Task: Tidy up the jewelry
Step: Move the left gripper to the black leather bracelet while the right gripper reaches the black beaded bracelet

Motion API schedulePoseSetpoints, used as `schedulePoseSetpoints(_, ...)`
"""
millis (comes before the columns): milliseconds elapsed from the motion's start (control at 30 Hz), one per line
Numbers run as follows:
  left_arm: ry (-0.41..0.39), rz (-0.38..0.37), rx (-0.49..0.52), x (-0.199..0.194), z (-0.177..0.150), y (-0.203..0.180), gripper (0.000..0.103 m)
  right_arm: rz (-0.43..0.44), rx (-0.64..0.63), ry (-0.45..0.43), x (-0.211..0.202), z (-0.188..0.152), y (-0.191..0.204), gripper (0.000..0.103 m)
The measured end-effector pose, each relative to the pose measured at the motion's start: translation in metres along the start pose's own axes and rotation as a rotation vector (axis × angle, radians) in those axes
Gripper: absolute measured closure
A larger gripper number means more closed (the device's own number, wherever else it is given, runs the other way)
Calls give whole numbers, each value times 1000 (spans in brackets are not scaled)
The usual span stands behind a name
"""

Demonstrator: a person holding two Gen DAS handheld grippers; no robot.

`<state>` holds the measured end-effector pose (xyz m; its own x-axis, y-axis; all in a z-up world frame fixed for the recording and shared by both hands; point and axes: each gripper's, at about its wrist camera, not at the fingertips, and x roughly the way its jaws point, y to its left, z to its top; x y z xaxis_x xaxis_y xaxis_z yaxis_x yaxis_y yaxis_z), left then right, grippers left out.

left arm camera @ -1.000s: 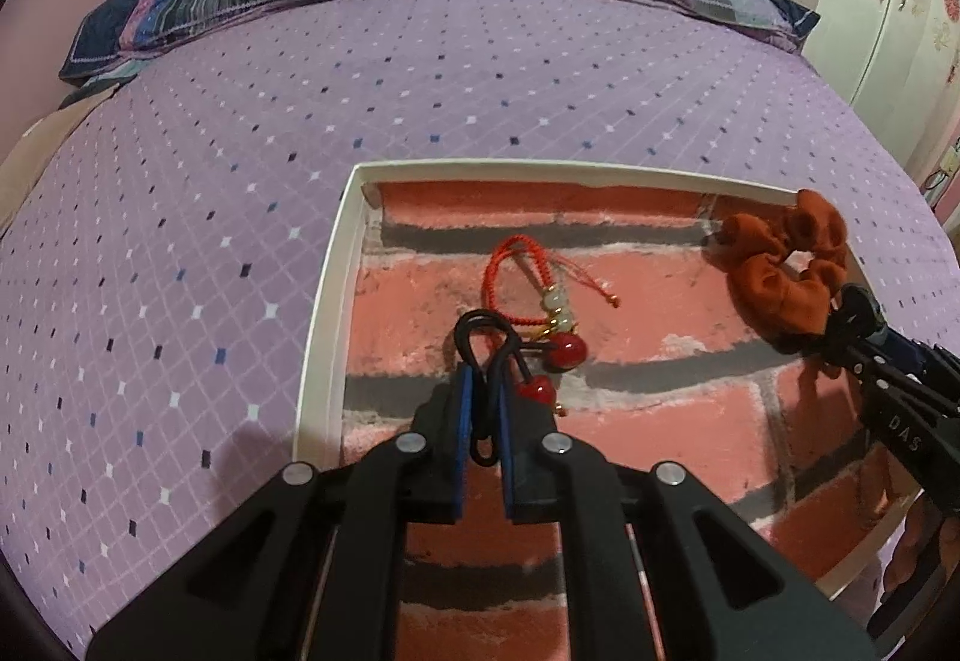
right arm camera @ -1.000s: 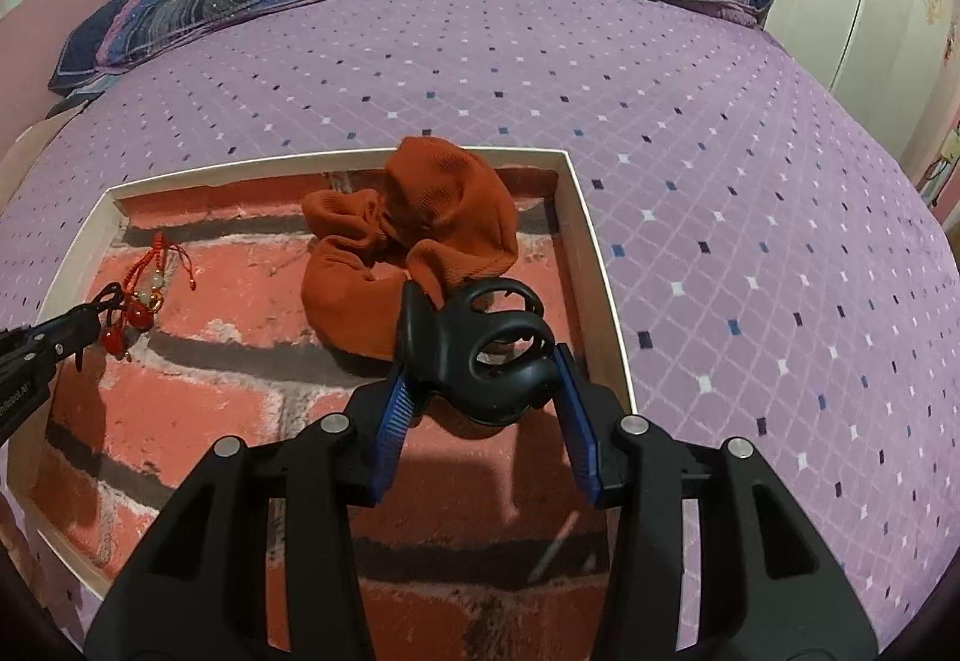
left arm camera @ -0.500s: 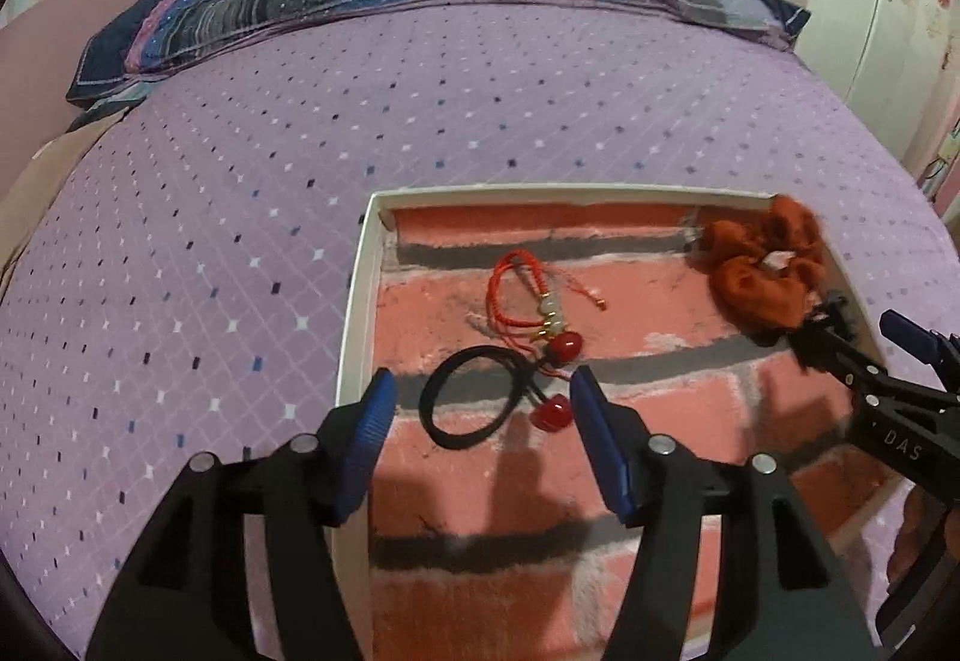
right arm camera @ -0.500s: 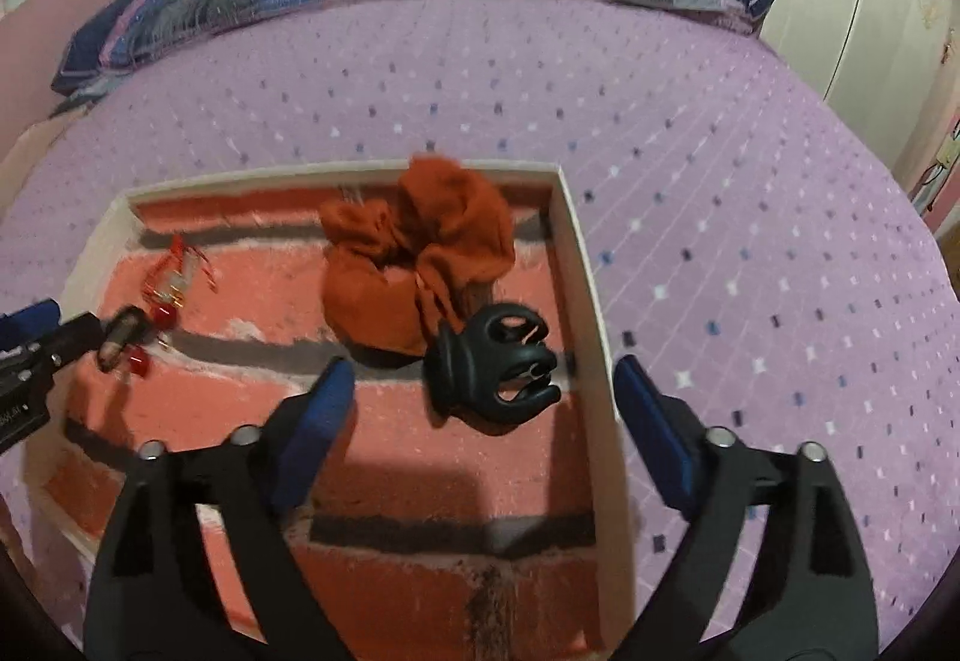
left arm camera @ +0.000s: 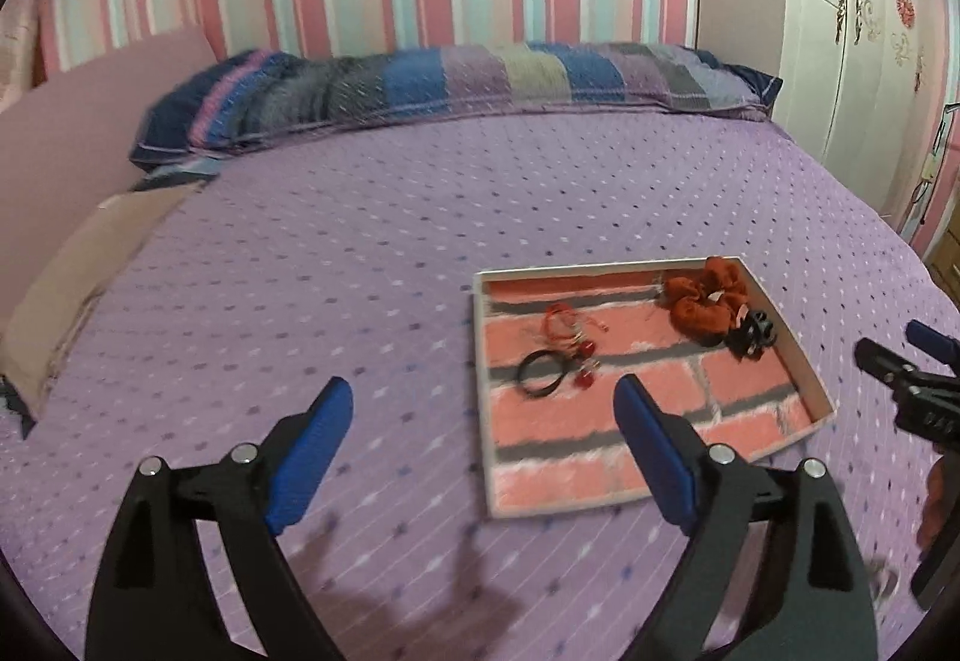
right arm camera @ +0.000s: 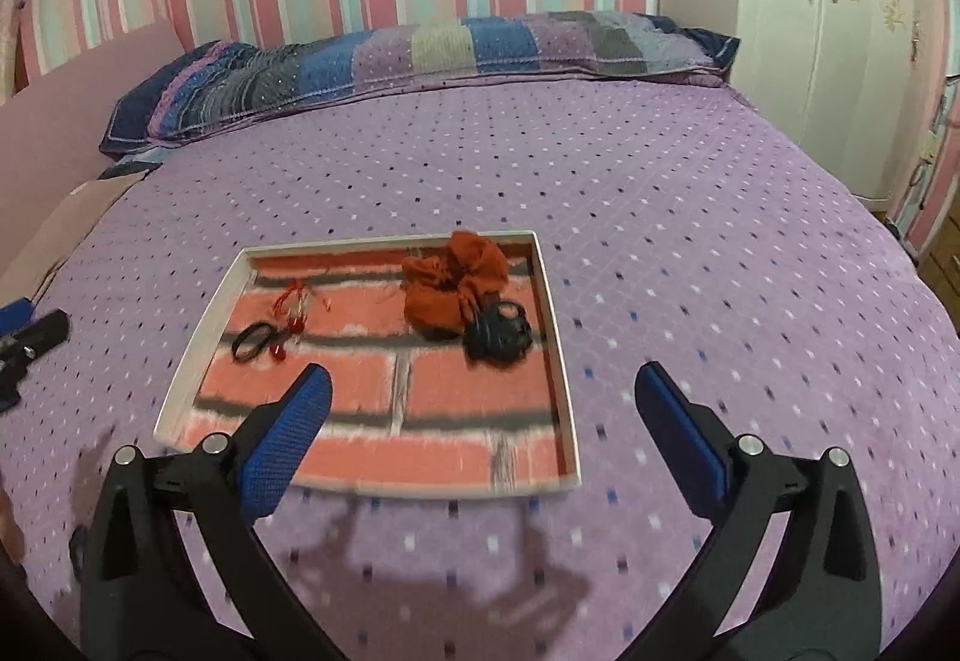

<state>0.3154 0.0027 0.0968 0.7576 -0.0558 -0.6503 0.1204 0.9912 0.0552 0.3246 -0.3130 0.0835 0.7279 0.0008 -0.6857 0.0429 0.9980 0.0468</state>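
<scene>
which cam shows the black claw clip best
The right wrist view. There the black claw clip sits near the middle of the picture, larger, with its loops visible beside the orange scrunchie in the tray. The left wrist view shows it smaller and off toward the right edge of the tray, with less detail.

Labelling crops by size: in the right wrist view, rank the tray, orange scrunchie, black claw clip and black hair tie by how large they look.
1. Tray
2. Orange scrunchie
3. Black claw clip
4. Black hair tie, though it looks close to the clip.
</scene>
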Motion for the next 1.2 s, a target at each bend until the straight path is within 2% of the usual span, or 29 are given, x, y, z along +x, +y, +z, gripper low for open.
schedulePoseSetpoints(100,-19,15,-16,-26,-23,20,13,-17,-10,-25,-29,-31,2,5)
schedulePoseSetpoints(300,-36,50,-54,-72,-98,56,12,-24,25,-44,-65,-93,1,5)
schedulePoseSetpoints(500,-24,96,-63,-89,-162,74,12,-41,1,-67,-92,-146,17,5)
schedulePoseSetpoints(633,15,97,-126,-85,-198,93,12,-41,-10,-97,-107,-172,31,5)
schedulePoseSetpoints(800,54,117,-156,-77,-220,107,12,-46,10,-104,-110,-198,43,5)
schedulePoseSetpoints(1000,69,90,-176,-68,-223,116,12,-44,21,-79,-104,-225,58,5)
schedulePoseSetpoints(1200,82,78,-182,-55,-223,122,12,-46,-40,-60,-96,-239,84,9)
